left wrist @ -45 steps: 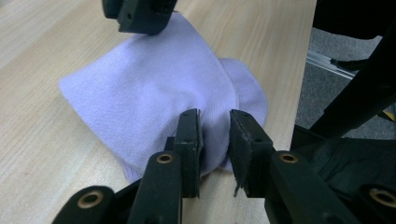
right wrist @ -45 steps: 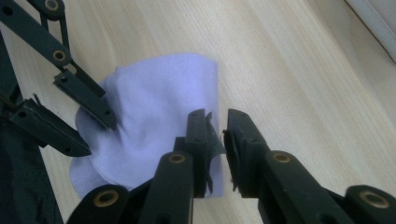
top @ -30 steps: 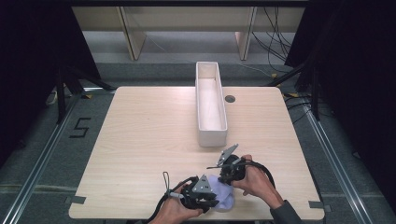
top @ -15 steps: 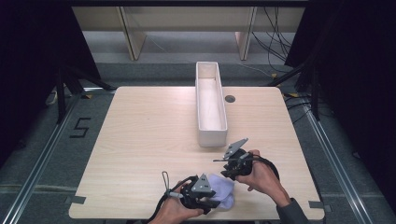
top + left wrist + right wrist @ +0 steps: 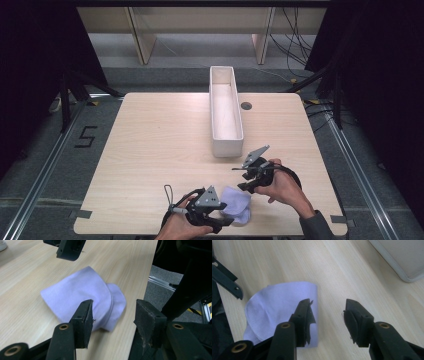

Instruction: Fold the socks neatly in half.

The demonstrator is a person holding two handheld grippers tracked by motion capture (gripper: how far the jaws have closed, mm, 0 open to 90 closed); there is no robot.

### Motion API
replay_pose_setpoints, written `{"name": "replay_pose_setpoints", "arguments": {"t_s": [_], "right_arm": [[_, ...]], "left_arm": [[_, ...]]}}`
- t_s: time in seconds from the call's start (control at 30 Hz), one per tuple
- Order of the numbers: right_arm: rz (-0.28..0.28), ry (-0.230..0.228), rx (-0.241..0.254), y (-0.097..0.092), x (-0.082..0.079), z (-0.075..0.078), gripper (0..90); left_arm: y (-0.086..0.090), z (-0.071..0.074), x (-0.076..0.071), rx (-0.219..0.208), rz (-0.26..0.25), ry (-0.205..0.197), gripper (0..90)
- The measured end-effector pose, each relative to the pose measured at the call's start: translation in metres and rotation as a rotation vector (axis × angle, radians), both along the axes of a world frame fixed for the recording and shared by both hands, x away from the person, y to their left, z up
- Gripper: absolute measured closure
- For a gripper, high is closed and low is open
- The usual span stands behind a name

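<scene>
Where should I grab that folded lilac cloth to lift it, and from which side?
Take the lilac cloth by its straight flat edge nearest the white tray, coming down from above with the right tongs, probably. That edge lies thin on the table; the rounded end by the left tongs is bulkier.

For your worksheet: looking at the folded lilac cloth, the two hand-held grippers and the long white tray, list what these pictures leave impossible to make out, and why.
- Folded lilac cloth: its near edge in the high view is covered by the left hand-held gripper.
- Cloth underside: pressed to the table in every view.
- Long white tray: the right gripper view cuts it off at the top corner.
- Small dark disc beside the tray: too small to identify.
- Right hand-held gripper: jaws open, clear of the cloth.
</scene>
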State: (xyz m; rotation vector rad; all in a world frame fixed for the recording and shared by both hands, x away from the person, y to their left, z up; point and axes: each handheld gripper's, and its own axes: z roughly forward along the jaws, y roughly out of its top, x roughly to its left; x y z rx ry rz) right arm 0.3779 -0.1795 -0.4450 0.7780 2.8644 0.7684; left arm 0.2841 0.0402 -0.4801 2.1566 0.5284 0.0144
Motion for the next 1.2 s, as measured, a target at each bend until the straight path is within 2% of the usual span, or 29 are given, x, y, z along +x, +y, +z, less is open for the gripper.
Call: {"name": "replay_pose_setpoints", "arguments": {"t_s": [0.1, 0.17, 0.27, 0.4, 0.57, 0.7, 0.77, 0.8, 0.93, 0.97, 1.0, 1.03, 1.07, 1.2], "right_arm": [[0.008, 0.011, 0.003, 0.002, 0.002, -0.002, 47.8], [0.009, 0.026, 0.001, 0.003, 0.002, -0.003, 47.1], [0.032, 0.009, -0.007, 0.005, 0.004, -0.005, 46.4], [0.03, 0.006, -0.011, 0.008, 0.004, -0.006, 43.3], [0.033, 0.01, -0.019, 0.01, 0.003, -0.006, 43.0], [0.032, 0.016, -0.019, 0.01, 0.003, -0.008, 42.5], [0.029, 0.029, -0.02, 0.011, 0.002, -0.008, 42.2], [0.036, 0.017, -0.019, 0.01, 0.003, -0.009, 42.1], [0.041, 0.017, -0.026, 0.011, 0.002, -0.011, 41.5], [0.031, 0.039, -0.021, 0.011, 0.001, -0.012, 41.2], [0.051, 0.022, -0.023, 0.011, 0.003, -0.013, 41.1], [0.045, 0.024, -0.03, 0.011, 0.002, -0.013, 40.9], [0.053, 0.022, -0.027, 0.012, 0.002, -0.014, 40.8], [0.06, 0.041, -0.025, 0.013, 0.001, -0.014, 40.2]], "left_arm": [[0.007, -0.002, -0.003, -0.001, 0.01, 0.008, 47.2], [0.013, -0.002, -0.003, 0.007, 0.021, 0.004, 46.8], [0.022, -0.003, -0.004, 0.002, 0.045, 0.008, 46.1], [0.033, -0.006, -0.003, 0.006, 0.078, 0.014, 43.1], [0.044, -0.01, -0.004, 0.011, 0.118, 0.027, 40.4], [0.054, -0.011, -0.002, 0.027, 0.134, 0.022, 37.6], [0.059, -0.012, -0.003, 0.012, 0.159, 0.023, 36.8], [0.061, -0.012, -0.002, 0.027, 0.156, 0.018, 36.3], [0.07, -0.013, -0.003, 0.029, 0.178, 0.021, 34.8], [0.072, -0.013, -0.003, 0.026, 0.188, 0.017, 34.3], [0.073, -0.013, -0.003, 0.026, 0.201, 0.021, 33.2], [0.075, -0.013, -0.003, 0.036, 0.203, 0.017, 31.2], [0.076, -0.013, -0.003, 0.028, 0.214, 0.022, 30.5], [0.08, -0.013, -0.003, 0.036, 0.217, 0.019, 30.4]]}}
